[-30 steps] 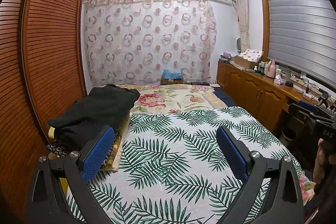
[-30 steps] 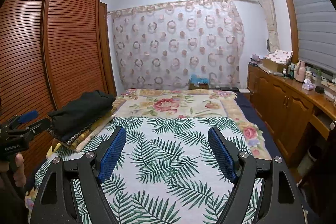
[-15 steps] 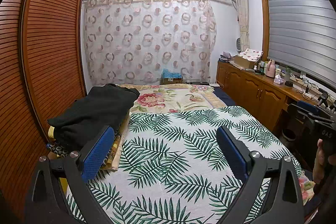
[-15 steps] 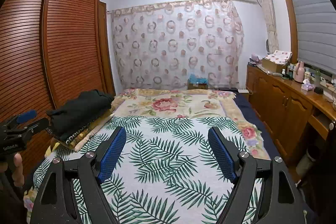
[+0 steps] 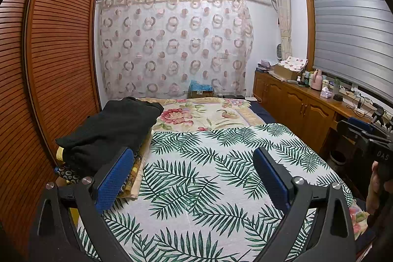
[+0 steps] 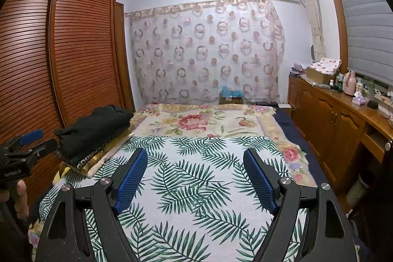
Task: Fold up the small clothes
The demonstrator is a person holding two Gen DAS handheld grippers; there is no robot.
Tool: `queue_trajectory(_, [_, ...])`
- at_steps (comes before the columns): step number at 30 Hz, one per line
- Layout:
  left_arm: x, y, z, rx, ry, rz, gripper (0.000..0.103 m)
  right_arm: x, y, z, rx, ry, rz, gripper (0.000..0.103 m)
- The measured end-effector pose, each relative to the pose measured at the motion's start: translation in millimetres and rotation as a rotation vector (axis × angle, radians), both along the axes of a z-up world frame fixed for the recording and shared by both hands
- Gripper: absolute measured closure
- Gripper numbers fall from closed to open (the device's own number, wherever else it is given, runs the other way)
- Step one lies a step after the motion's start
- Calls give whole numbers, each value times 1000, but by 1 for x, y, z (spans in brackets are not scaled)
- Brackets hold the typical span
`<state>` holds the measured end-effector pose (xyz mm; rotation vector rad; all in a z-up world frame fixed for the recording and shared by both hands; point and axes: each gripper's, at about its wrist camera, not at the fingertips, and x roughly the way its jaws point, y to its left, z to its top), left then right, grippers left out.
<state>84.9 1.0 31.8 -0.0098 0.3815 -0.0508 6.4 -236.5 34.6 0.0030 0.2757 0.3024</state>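
A stack of folded clothes with a black garment [image 5: 110, 129] on top lies on the bed's left side, over patterned pieces [image 5: 132, 176]. It also shows in the right wrist view [image 6: 93, 129]. My left gripper [image 5: 194, 163] is open and empty above the palm-leaf sheet [image 5: 208, 176], just right of the stack. My right gripper [image 6: 195, 163] is open and empty above the same sheet [image 6: 196, 188]. The left gripper shows at the left edge of the right wrist view [image 6: 24, 151].
A louvred wooden wardrobe [image 5: 49, 65] runs along the bed's left side. A wooden cabinet [image 5: 299, 109] with bottles and boxes stands on the right. A floral blanket [image 5: 196, 114] covers the far half of the bed. A curtain [image 5: 172, 48] hangs behind.
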Motion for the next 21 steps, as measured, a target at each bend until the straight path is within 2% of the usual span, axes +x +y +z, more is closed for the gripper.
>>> queue_trajectory(21, [0,0,1,0,0,-2,5,1,1,-2,0,-5,-1,21])
